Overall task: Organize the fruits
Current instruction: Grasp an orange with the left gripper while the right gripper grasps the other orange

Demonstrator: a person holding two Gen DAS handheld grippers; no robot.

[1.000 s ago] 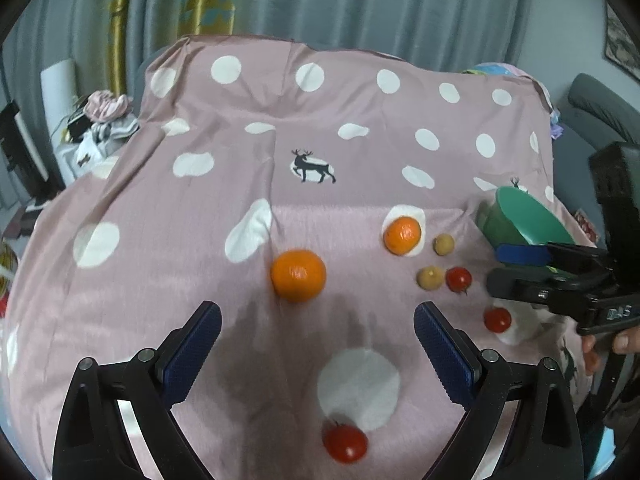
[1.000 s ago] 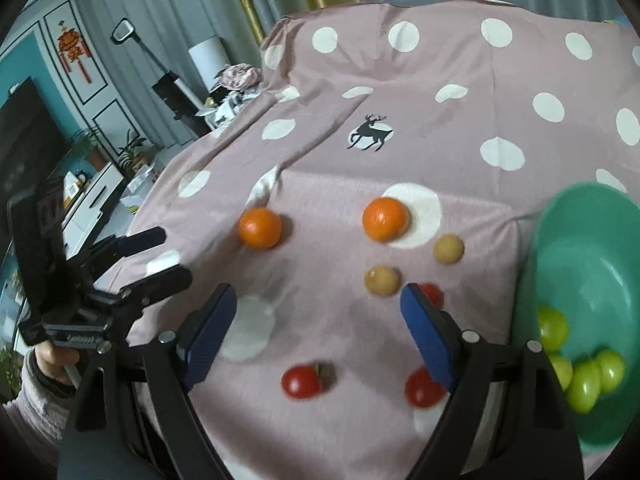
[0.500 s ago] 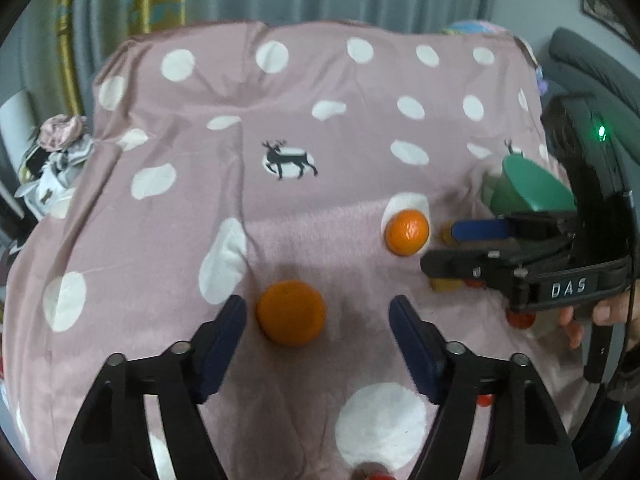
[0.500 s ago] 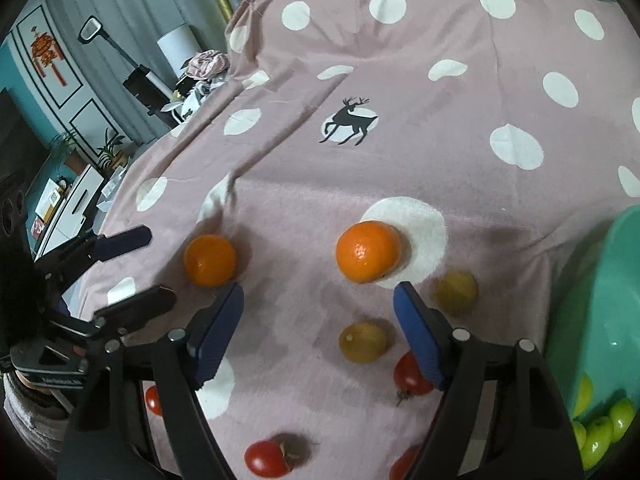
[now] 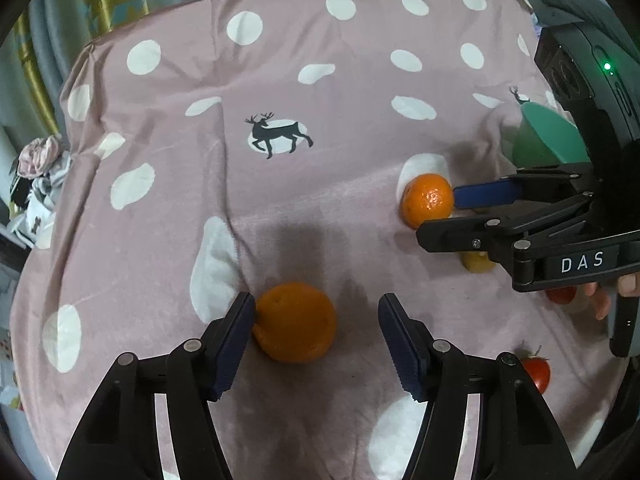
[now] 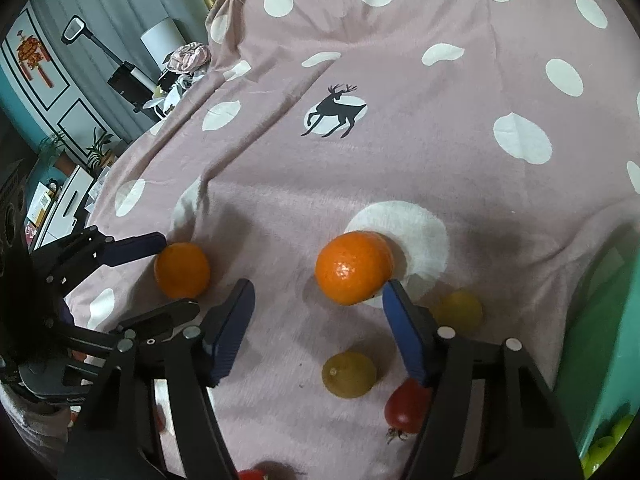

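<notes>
Two oranges lie on a pink polka-dot cloth (image 5: 360,80). The nearer orange (image 5: 294,322) sits between the fingers of my left gripper (image 5: 316,320). Its jaws are closing: the left pad (image 5: 236,332) touches the fruit and the right pad (image 5: 400,344) stands apart. The second orange (image 6: 354,268) lies between the fingers of my right gripper (image 6: 318,312). Those jaws are closing too, with the right pad (image 6: 404,324) at the fruit's lower edge and the left pad (image 6: 232,328) well off it. Neither orange is lifted.
A green bowl (image 6: 600,320) with small green fruits (image 6: 608,440) stands at the right. Two small yellow fruits (image 6: 348,374) (image 6: 458,310) and a red tomato (image 6: 406,404) lie beside the right gripper. Another tomato (image 5: 536,374) lies near the left gripper. The cloth drops off at its left edge.
Both grippers have come forward and down onto the oranges, and their jaws have narrowed. Each orange now lies between a pair of fingers.
</notes>
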